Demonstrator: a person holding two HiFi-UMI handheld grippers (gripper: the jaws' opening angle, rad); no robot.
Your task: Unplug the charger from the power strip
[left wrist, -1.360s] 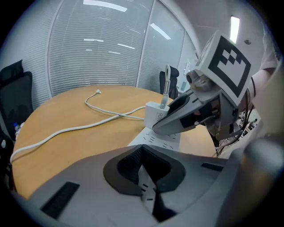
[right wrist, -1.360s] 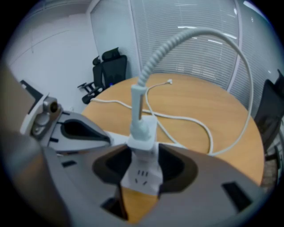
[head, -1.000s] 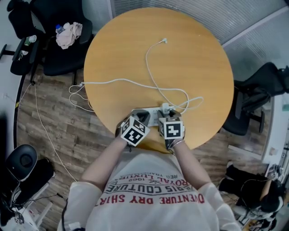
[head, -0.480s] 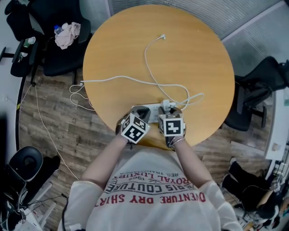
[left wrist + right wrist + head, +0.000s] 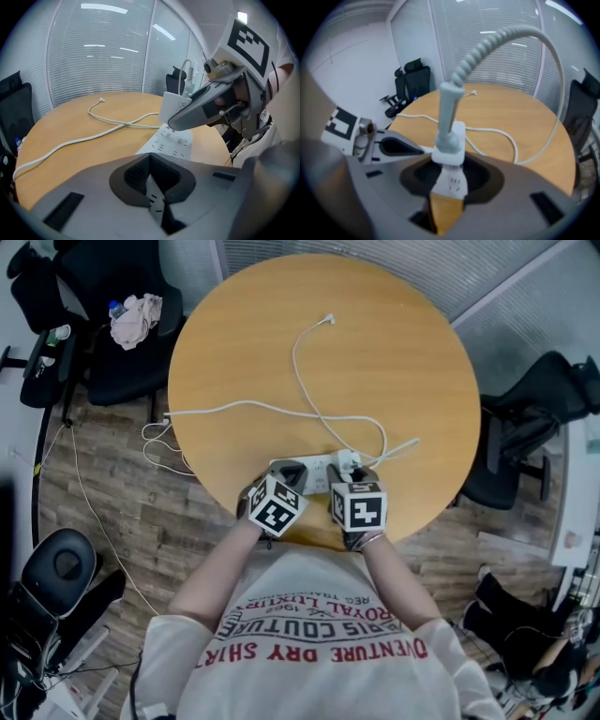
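A white power strip (image 5: 317, 466) lies near the front edge of the round wooden table (image 5: 412, 352). My left gripper (image 5: 291, 476) is shut on the strip's left end, and the strip (image 5: 173, 143) runs out from between its jaws. My right gripper (image 5: 352, 474) is shut on the white charger (image 5: 347, 461). In the right gripper view the charger (image 5: 451, 140) sits between the jaws, lifted just off the strip (image 5: 452, 182), and its cable (image 5: 506, 35) arches upward. The charger (image 5: 171, 107) hangs a little above the strip's sockets.
The charger cable (image 5: 305, 371) loops across the table to its far side. The strip's cord (image 5: 216, 411) runs left over the table edge to the floor. Black office chairs stand at the back left (image 5: 122, 352), with a cloth (image 5: 131, 317) on one, and at the right (image 5: 534, 427).
My right gripper has risen a little with the charger, which has come up off the strip. My left gripper has stayed on the strip.
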